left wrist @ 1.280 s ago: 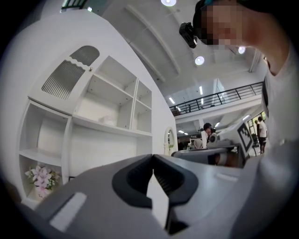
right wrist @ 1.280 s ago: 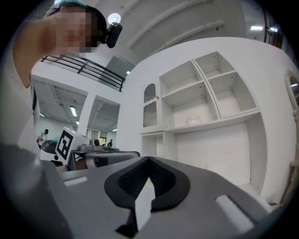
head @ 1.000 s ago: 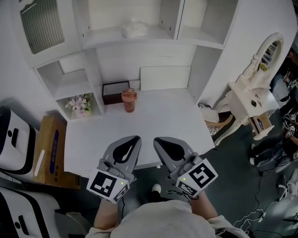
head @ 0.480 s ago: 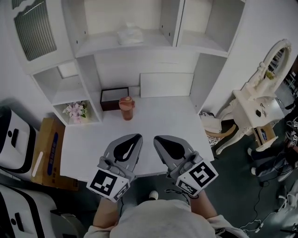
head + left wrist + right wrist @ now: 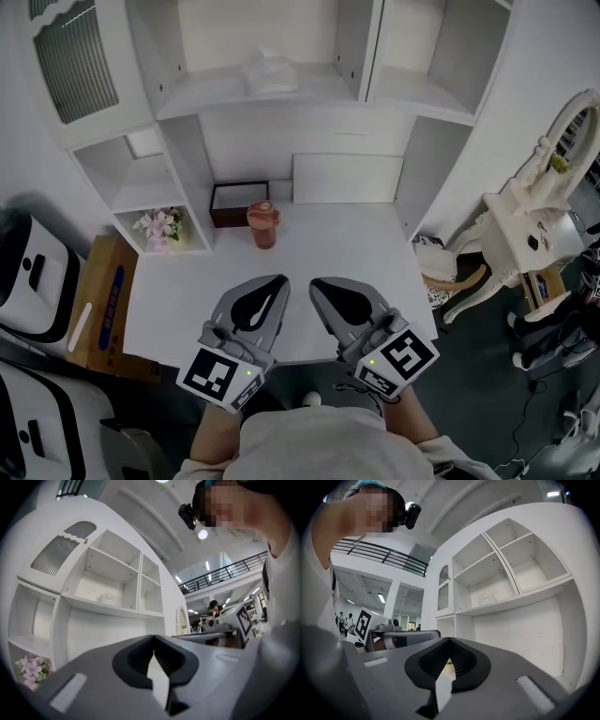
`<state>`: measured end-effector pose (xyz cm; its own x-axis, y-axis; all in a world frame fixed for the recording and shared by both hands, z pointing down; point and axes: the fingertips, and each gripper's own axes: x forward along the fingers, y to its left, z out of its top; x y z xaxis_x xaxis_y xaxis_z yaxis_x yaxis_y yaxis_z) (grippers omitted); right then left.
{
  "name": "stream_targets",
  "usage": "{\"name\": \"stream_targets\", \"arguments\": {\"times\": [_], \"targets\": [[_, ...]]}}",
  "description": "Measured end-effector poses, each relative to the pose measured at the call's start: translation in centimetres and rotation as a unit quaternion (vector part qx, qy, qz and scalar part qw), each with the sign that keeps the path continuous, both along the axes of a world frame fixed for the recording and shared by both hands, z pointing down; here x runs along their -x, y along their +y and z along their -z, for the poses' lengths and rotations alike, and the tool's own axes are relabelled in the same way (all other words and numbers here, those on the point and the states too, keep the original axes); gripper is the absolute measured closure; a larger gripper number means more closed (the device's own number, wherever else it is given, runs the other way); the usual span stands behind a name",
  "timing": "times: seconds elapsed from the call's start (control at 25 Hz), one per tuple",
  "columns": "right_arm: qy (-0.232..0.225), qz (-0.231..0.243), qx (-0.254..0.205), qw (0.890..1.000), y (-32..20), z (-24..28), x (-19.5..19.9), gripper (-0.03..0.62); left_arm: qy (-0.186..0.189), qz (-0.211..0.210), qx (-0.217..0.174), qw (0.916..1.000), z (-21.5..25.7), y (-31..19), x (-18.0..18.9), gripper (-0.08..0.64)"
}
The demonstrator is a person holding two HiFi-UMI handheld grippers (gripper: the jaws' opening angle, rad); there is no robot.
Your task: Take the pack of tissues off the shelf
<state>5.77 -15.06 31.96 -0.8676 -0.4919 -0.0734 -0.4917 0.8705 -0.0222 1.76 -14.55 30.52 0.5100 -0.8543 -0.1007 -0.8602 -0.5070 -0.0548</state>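
The white pack of tissues [image 5: 270, 73] lies on the upper middle shelf [image 5: 309, 90] of the white wall unit, high above the desk. It shows small in the left gripper view [image 5: 107, 599] and in the right gripper view [image 5: 487, 600]. My left gripper [image 5: 278, 281] and right gripper [image 5: 316, 283] hover side by side over the desk's near edge, far below and in front of the pack. Both are shut with nothing between their jaws, as the left gripper [image 5: 153, 637] and right gripper [image 5: 449, 639] views confirm.
On the white desk [image 5: 356, 253] stand an orange-lidded cup [image 5: 263, 223], a dark open box [image 5: 236, 203] and a white board [image 5: 347, 178] against the back. Pink flowers [image 5: 159, 226] fill a low left cubby. A cardboard box [image 5: 101, 305] is left, a white vanity mirror [image 5: 544, 216] right.
The shelf unit and desk have slid slightly down and right in the head view. Both grippers keep their place in the view and stay shut.
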Motion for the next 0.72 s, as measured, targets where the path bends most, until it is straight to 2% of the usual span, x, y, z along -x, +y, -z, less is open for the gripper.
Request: {"name": "stream_targets", "arguments": {"times": [0.2,0.44,0.72], "targets": [[0.007,-0.011,0.006,1.000,-1.1,-0.5,1.0,0.592,0.005,-0.001,0.004,1.0000,-0.3,-1.2,1.7,0.558],[0.003,-0.048,0.009,0.999,-2.9,-0.2,2.5,0.592,0.001,-0.030,0.004,0.9995,-0.2,-2.6,3.4,0.560],[0.001,-0.081,0.015,0.997,-4.8,0.1,6.2,0.591,-0.002,-0.056,0.008,0.9984,0.2,-4.6,7.5,0.560]]}}
